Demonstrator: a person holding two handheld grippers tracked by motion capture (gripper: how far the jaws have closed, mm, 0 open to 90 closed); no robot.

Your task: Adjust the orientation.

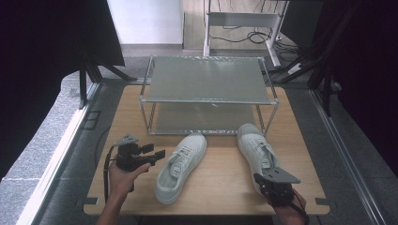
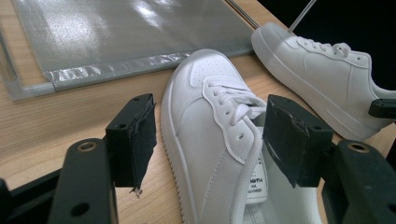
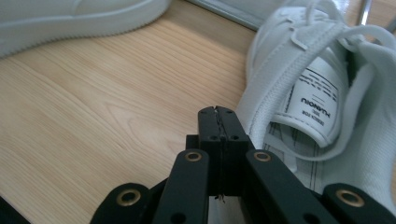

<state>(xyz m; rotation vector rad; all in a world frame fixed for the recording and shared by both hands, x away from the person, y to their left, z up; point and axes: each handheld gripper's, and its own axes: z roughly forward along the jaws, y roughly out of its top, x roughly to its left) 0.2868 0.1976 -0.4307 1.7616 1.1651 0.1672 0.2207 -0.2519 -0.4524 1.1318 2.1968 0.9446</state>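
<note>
White sneakers (image 1: 180, 166) (image 1: 257, 151) on tabletop (image 1: 220, 178), before a wire rack (image 1: 206, 96).
Left tool (image 1: 157, 154) gapes wide beside left sneaker; right tool (image 3: 218, 122) fully closed, empty, at right sneaker's heel.

A lab recording bay: black curtains (image 1: 42, 42), aluminium frame struts (image 1: 324, 70), cables on the floor (image 1: 244, 37), a lone wooden counter (image 1: 220, 178).

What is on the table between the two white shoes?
Nothing: the high view shows bare wooden table between the left shoe and the right shoe.
</note>
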